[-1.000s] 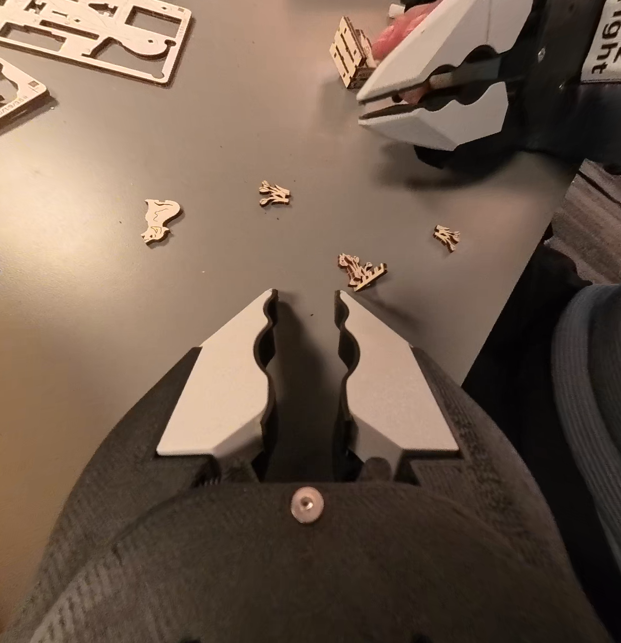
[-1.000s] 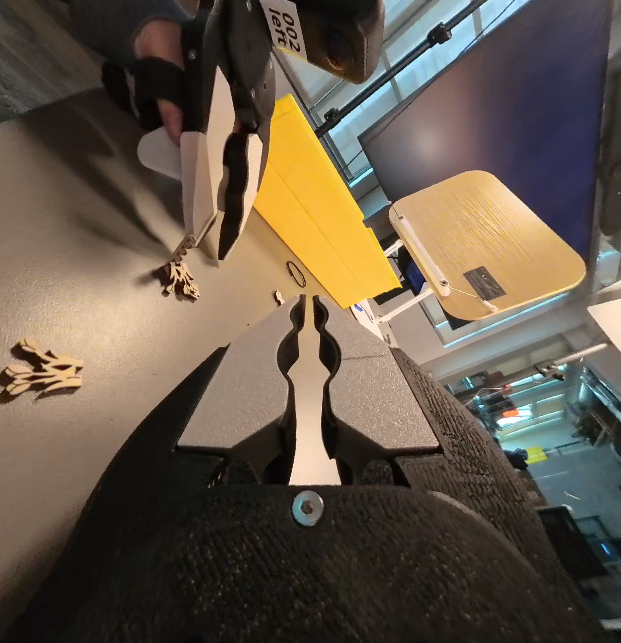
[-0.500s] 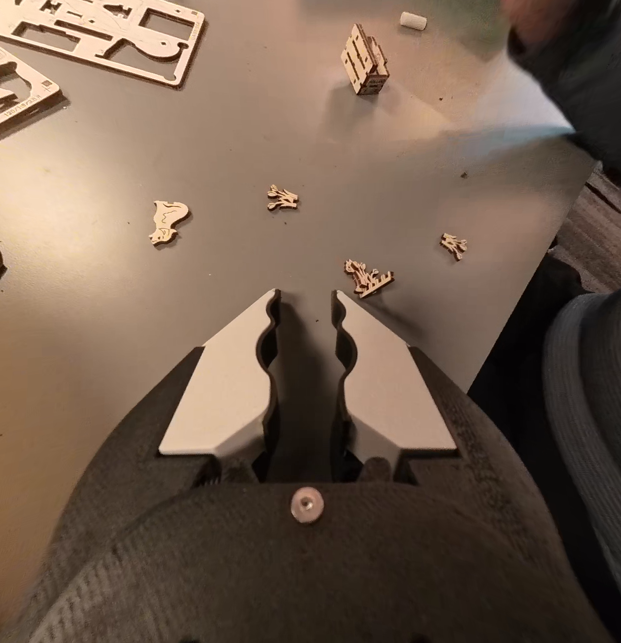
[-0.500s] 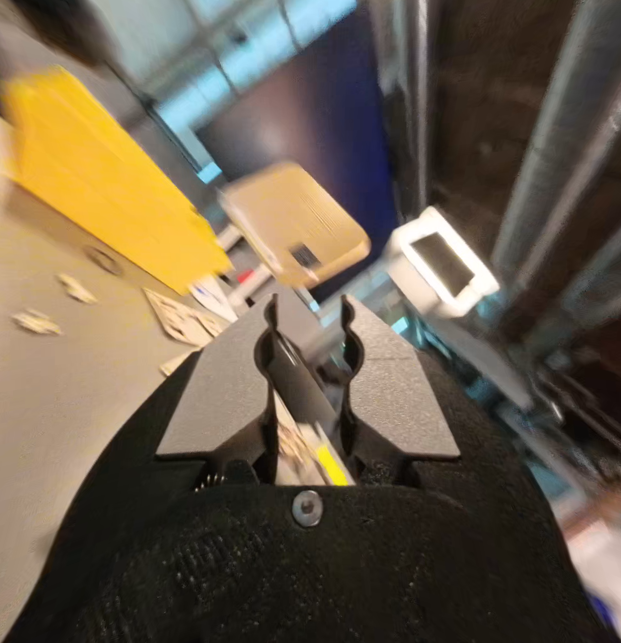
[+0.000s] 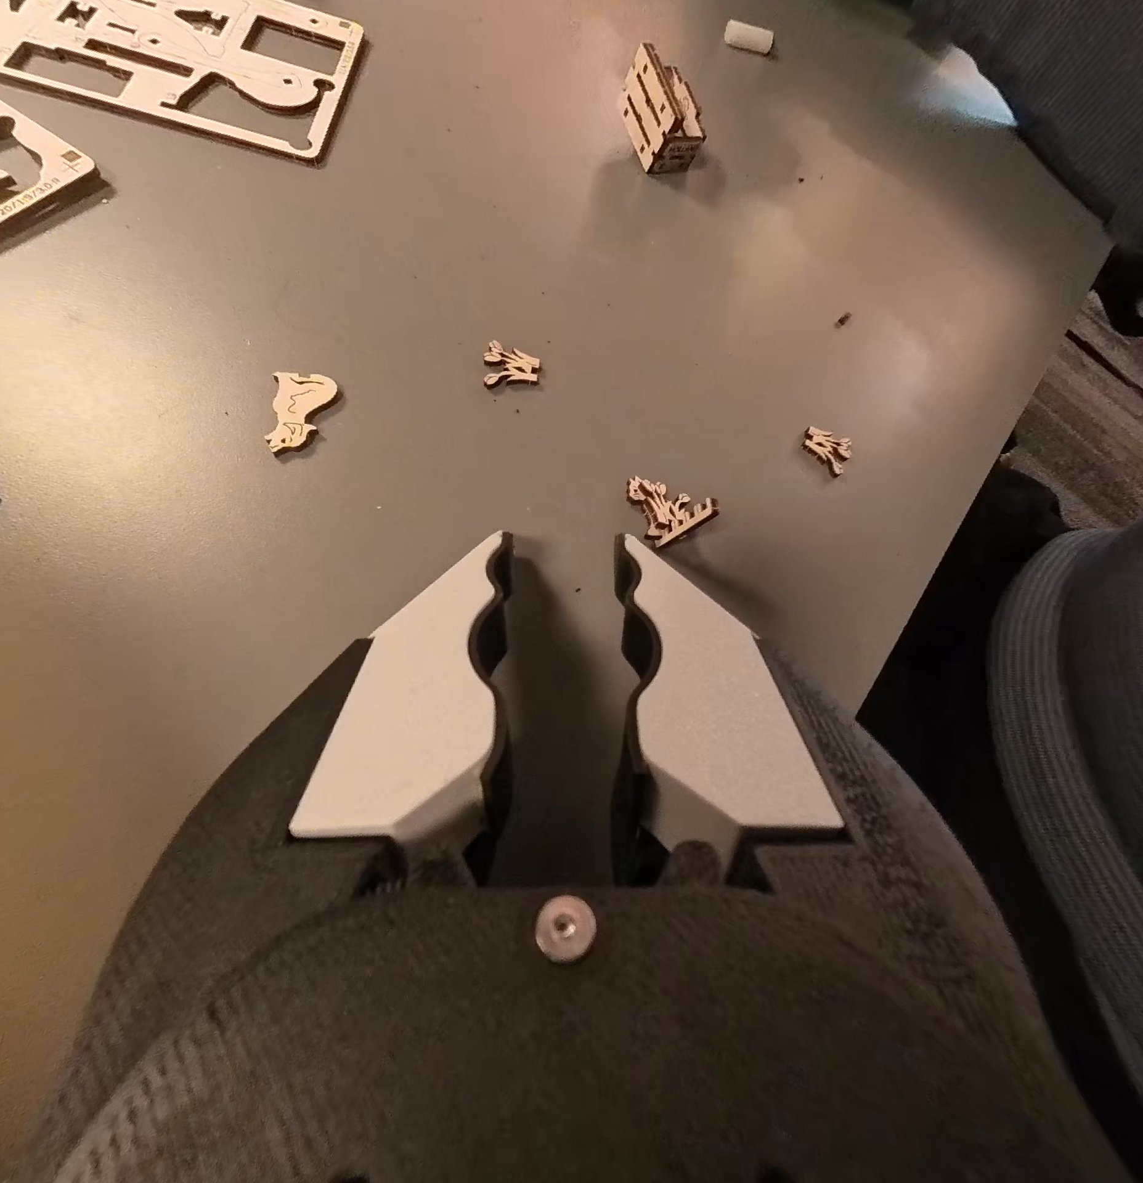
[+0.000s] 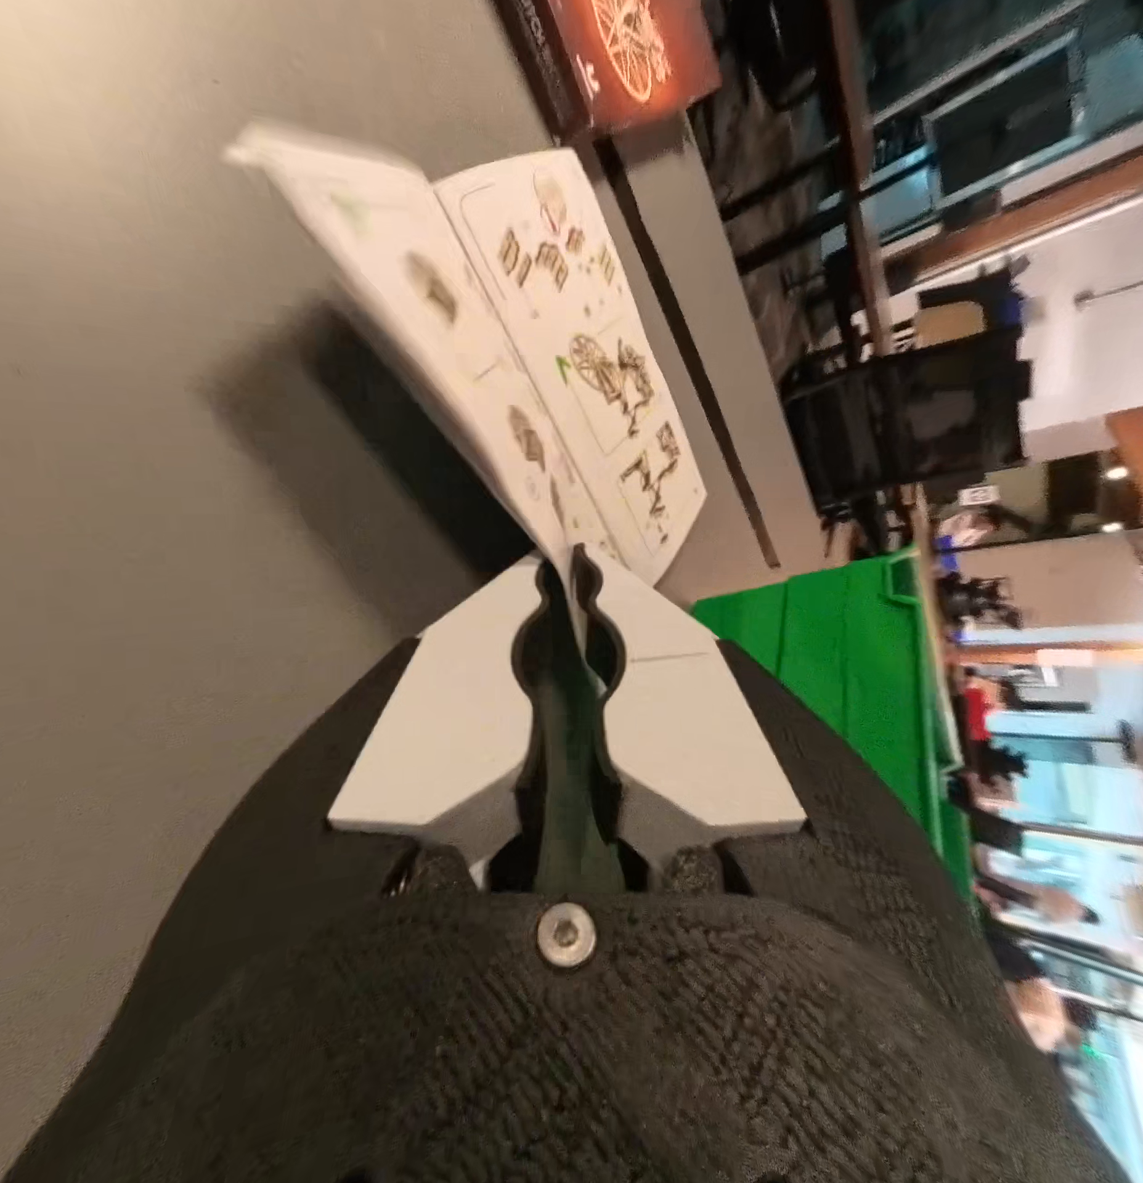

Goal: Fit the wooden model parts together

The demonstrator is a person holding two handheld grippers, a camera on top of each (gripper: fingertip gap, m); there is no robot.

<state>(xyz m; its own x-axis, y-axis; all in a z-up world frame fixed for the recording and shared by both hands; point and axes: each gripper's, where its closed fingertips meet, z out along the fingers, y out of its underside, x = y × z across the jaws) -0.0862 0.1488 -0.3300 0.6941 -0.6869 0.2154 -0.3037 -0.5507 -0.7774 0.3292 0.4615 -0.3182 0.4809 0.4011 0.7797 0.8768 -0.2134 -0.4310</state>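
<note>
In the left wrist view, several small wooden cut-outs lie on the grey table (image 5: 364, 269): a comb-edged piece (image 5: 671, 509) just right of my fingertips, two small ones (image 5: 512, 373) (image 5: 828, 448) and an animal shape (image 5: 300, 413). A small assembled wooden block (image 5: 663, 109) stands farther off. My left gripper (image 5: 562, 536) is open and empty, low over the table. My right gripper (image 6: 563, 558) is shut on the edge of an open instruction booklet (image 6: 556, 358), whose pages fan up off the table.
Two punched-out wooden sheets (image 5: 172, 70) (image 5: 24, 185) lie at the far left. A small white cylinder (image 5: 750, 32) sits at the far edge. The table edge (image 5: 978, 512) runs close on the right beside a person's clothing (image 5: 1081, 704). A green bin (image 6: 831, 640) stands beyond the booklet. The left gripper's tips are roughly 50 cm from the right gripper's. My left gripper is the nearer one to the animal shape (image 5: 300, 413): about 8 cm, against 50 cm.
My right gripper left the wooden pieces, swung away to the booklet and closed on its edge. My left gripper has stayed open in nearly the same place.
</note>
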